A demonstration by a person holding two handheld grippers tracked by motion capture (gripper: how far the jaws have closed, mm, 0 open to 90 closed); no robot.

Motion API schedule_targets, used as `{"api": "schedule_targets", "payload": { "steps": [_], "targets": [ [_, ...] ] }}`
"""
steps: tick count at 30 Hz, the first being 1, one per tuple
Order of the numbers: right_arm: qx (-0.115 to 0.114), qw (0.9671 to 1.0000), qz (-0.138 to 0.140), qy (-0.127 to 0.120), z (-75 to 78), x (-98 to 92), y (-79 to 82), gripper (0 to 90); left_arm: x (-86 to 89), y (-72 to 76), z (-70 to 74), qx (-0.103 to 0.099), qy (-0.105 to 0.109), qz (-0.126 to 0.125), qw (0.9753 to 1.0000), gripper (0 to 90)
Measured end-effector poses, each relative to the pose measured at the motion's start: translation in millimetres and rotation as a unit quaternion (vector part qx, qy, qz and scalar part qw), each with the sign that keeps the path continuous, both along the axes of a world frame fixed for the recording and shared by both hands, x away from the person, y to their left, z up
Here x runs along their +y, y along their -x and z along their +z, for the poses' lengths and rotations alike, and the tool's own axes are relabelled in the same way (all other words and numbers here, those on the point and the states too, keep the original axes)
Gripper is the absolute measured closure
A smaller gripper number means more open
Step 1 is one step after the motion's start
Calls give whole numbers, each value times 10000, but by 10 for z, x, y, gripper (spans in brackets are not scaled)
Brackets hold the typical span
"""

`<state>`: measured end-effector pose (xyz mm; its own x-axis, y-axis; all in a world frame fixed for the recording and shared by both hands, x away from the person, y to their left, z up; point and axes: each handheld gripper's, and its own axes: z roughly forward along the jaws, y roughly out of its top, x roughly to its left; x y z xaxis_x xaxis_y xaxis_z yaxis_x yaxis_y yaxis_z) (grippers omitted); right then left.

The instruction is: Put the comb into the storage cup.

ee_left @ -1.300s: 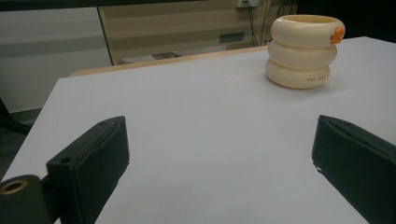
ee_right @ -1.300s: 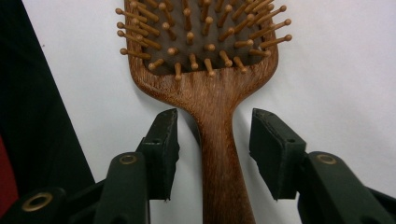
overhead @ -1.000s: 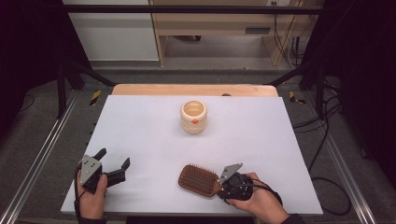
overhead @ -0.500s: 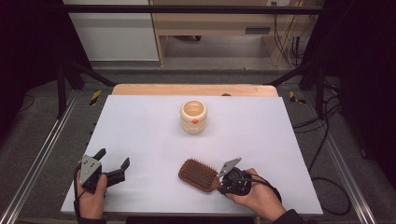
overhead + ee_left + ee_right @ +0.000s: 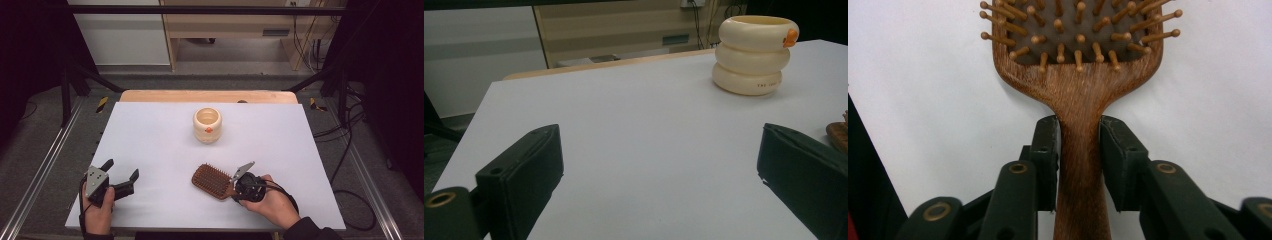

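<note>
Gripping hairbrush (image 5: 1079, 75) handle w/ right gripper (image 5: 1079, 150) (cup (image 5: 207, 125) beyond).

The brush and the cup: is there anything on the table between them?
No. In the high view, only bare white table lies between the brush, held by the right gripper, and the cup.

Cream ringed cup (image 5: 755, 54) on the desk (image 5: 634, 130): a short line of small dark print runs along its lowest ring, too small to read. No other text or label is legible.
</note>
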<state>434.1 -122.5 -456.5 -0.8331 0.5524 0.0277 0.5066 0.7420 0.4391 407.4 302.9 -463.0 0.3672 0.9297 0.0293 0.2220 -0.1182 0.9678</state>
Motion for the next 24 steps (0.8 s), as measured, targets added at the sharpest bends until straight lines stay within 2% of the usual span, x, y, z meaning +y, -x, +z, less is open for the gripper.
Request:
{"api": "schedule_targets", "payload": {
  "steps": [6, 9, 15, 18, 24],
  "targets": [
    [86, 9997, 84, 231, 13, 57, -30, 666, -2, -2, -3, 25, -2, 2, 10000, 47],
    [112, 9992, 146, 362, 23, 84, -49, 692, -4, -1, -2, 29, -12, -4, 10000, 47],
    [390, 9980, 120, 477, 41, 109, -128, 723, -5, -3, -2, 37, -20, 2, 10000, 50],
    [380, 9977, 140, 536, 46, 125, -129, 727, -6, -8, -3, 43, -20, 4, 10000, 51],
    [169, 9990, 101, 395, 40, 90, -69, 728, -16, -5, 5, 23, -18, -5, 10000, 51]
  ]
}}
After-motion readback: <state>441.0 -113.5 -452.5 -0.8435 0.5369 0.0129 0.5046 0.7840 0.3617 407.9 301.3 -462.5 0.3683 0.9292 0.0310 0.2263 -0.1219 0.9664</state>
